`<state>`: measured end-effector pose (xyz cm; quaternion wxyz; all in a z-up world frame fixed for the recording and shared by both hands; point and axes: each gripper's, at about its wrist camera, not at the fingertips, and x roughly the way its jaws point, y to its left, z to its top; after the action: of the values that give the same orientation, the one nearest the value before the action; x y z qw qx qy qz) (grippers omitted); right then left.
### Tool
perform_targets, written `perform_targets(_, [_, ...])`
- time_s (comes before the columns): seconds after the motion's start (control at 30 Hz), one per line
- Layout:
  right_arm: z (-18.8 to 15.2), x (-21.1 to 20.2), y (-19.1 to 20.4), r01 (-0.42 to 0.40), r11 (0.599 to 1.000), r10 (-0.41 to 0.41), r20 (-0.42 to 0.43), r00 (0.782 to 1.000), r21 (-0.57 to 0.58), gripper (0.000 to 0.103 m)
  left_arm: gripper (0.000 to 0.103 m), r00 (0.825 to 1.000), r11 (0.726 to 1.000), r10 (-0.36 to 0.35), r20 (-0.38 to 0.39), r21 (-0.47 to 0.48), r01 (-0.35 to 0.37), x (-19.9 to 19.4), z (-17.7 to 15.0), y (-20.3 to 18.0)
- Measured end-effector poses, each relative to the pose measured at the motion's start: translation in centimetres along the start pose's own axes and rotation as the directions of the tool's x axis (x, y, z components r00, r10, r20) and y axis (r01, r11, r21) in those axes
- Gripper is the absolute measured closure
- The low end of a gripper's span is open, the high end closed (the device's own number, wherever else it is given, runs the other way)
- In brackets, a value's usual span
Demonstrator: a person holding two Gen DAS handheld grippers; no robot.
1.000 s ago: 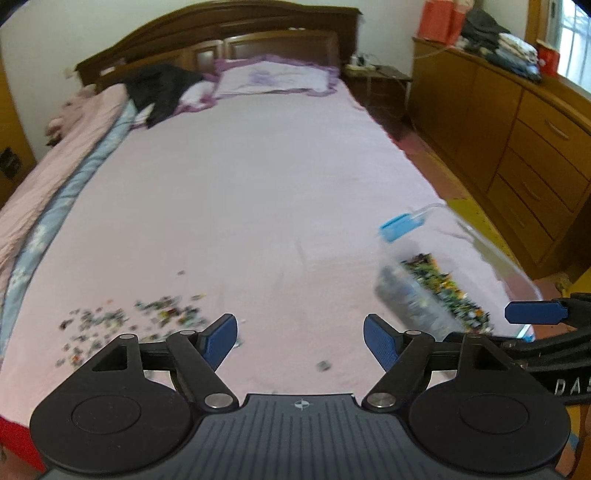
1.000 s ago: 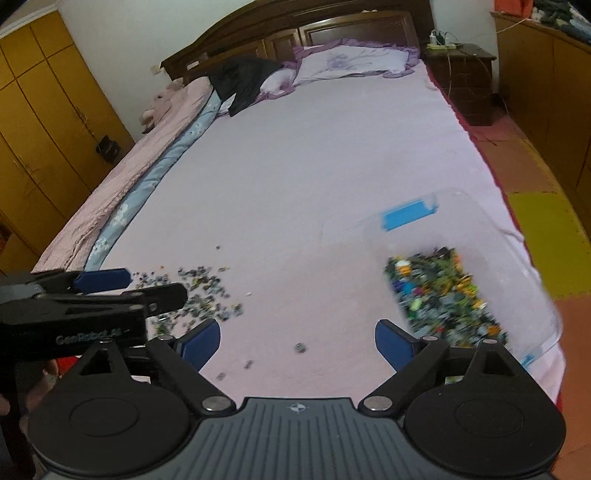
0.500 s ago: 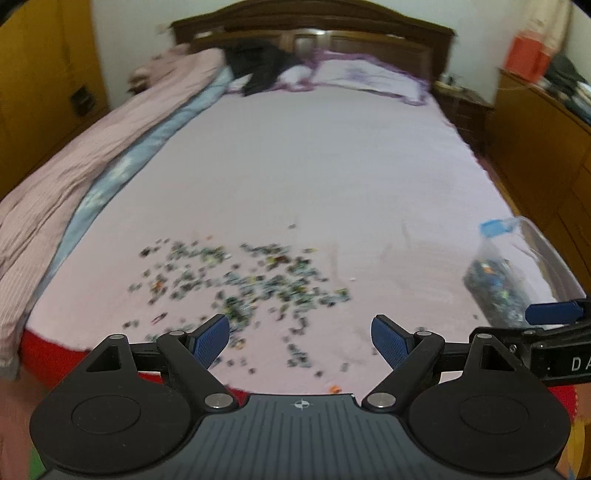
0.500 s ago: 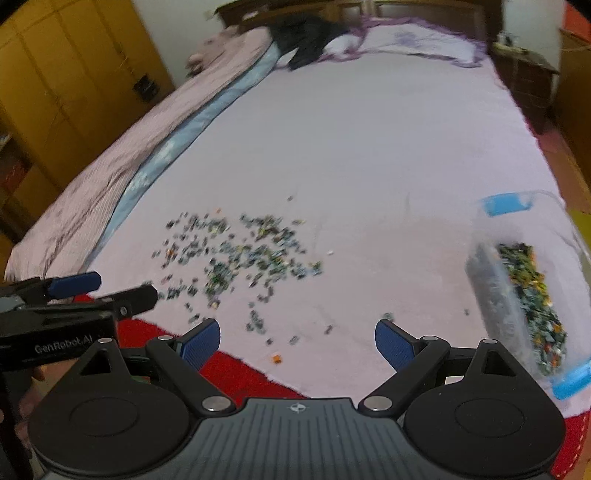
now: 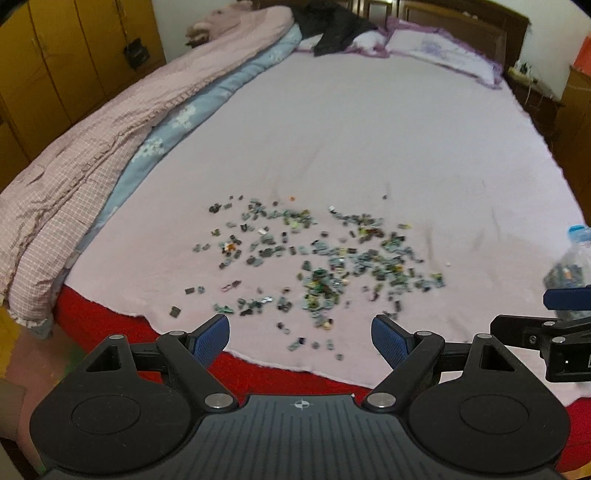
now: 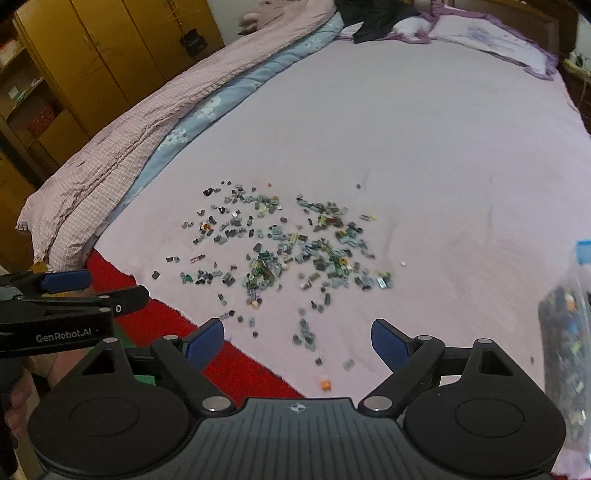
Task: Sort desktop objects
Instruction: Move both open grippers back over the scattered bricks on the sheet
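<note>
Bits scattered on bed just ahead of both grippers — left gripper wide, empty; right gripper empty, jaws closing slightly — neither clearly nearer.

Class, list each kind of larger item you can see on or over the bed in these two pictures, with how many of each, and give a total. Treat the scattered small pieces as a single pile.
Pile of scattered small pieces: 1
Clear plastic container with a blue latch: 1
Pillow: 1
Black garment: 1
Folded pink quilt: 1
Grippers: 2, left gripper, right gripper
Total: 7
</note>
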<state>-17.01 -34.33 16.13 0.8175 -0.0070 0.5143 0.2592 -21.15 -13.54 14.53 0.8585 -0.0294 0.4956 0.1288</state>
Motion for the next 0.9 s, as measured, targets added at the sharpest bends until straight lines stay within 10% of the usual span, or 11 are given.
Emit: perform_targets(0.9, [5.3,21.9,10.2,0.157,0.984,-0.144,-0.148,0.978,0.08,0.054,0.016,0.984,0.971,-0.038,-0.175,0.225,0.078,20.2,4.8,13.1])
